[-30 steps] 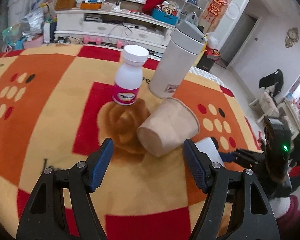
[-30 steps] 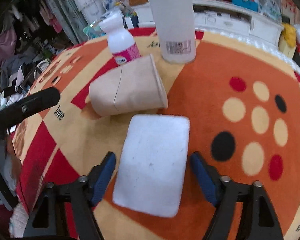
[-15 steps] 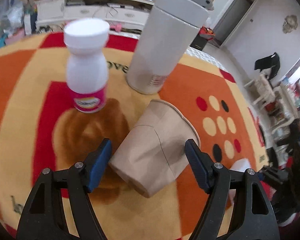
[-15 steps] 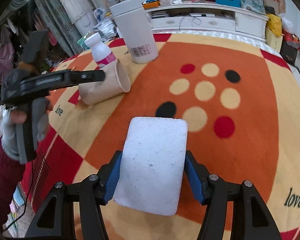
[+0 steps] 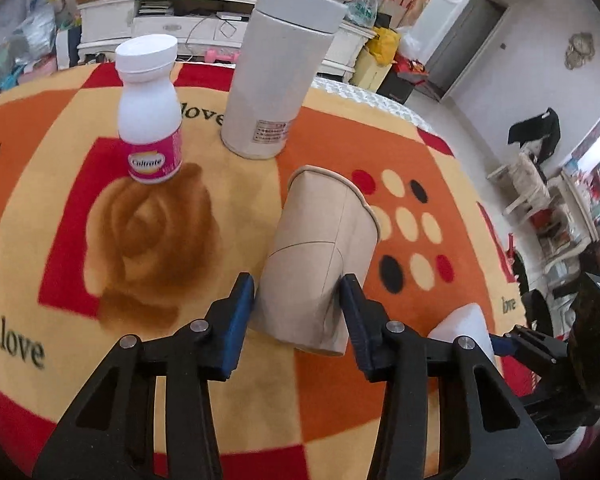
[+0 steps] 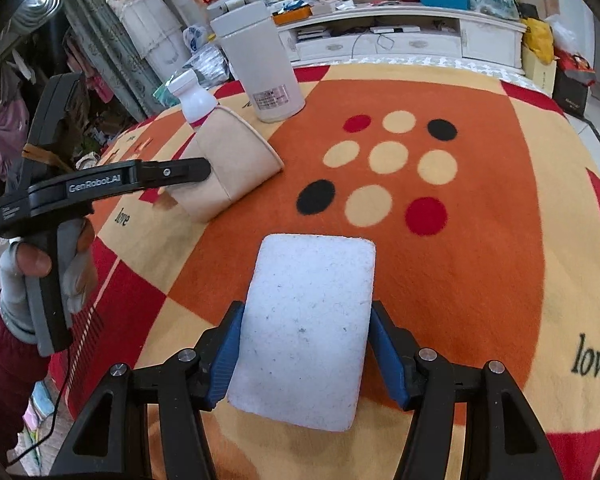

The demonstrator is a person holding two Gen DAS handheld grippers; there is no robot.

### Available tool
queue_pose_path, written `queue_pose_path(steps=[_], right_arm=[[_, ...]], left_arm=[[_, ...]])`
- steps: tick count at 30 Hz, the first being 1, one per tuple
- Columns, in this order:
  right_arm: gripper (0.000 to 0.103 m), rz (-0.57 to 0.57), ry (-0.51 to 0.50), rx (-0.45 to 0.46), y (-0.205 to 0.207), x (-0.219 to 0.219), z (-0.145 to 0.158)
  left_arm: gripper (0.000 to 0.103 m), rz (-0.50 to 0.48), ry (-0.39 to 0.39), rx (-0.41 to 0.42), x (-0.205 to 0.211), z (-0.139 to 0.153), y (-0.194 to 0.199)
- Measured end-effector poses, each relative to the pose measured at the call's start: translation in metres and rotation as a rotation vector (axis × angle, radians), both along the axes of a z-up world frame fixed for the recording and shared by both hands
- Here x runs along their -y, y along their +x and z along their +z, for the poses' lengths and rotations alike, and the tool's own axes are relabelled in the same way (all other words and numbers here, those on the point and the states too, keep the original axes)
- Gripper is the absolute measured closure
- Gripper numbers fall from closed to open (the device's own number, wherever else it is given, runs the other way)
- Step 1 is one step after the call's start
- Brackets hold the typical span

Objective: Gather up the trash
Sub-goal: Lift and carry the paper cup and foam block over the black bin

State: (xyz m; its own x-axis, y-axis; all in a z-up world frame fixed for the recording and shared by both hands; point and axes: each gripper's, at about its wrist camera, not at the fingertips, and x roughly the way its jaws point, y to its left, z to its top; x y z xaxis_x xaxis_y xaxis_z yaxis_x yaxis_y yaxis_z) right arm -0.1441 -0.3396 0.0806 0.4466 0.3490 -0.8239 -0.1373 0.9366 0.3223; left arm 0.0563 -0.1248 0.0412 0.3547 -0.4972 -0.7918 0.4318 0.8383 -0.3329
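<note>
A brown paper cup (image 5: 320,248) lies on its side on the patterned tablecloth (image 5: 140,240), mouth facing away. My left gripper (image 5: 298,304) straddles its base. The jaws are closing, and both blue pads touch the cup's sides. From the right wrist view the same cup (image 6: 228,164) shows with a left finger (image 6: 180,172) across it, held by a gloved hand (image 6: 32,272). My right gripper (image 6: 306,312) is shut on a white sponge block (image 6: 308,328), nearer the table's front edge. In the left wrist view the sponge (image 5: 464,320) peeks out at lower right.
A white pill bottle with a pink label (image 5: 150,120) and a tall grey thermos (image 5: 272,84) stand upright just behind the cup. A white cabinet (image 5: 180,4) cluttered with items lines the far wall. The table's far edge curves behind the thermos.
My left gripper moved forward around the cup's base and its jaws narrowed onto it. My right gripper drew back from the cup, carrying the sponge.
</note>
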Motion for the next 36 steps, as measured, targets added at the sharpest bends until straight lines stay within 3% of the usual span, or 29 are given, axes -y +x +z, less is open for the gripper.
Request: queue_pose_path(steps=[6, 19, 36], right_arm=[[0.044, -0.019, 0.001, 0.029, -0.015, 0.011, 0.012], [0.044, -0.078, -0.012, 0.059, -0.057, 0.044, 0.026], [0.044, -0.194, -0.020, 0.078, -0.108, 0.103, 0.033]], left_arm=[[0.061, 0.046, -0.019, 0.016, 0.001, 0.008, -0.027], [0.061, 0.016, 0.016, 0.150, 0.031, 0.030, -0.103], [0.064, -0.088, -0.003, 0.156, 0.103, 0.032, -0.161]])
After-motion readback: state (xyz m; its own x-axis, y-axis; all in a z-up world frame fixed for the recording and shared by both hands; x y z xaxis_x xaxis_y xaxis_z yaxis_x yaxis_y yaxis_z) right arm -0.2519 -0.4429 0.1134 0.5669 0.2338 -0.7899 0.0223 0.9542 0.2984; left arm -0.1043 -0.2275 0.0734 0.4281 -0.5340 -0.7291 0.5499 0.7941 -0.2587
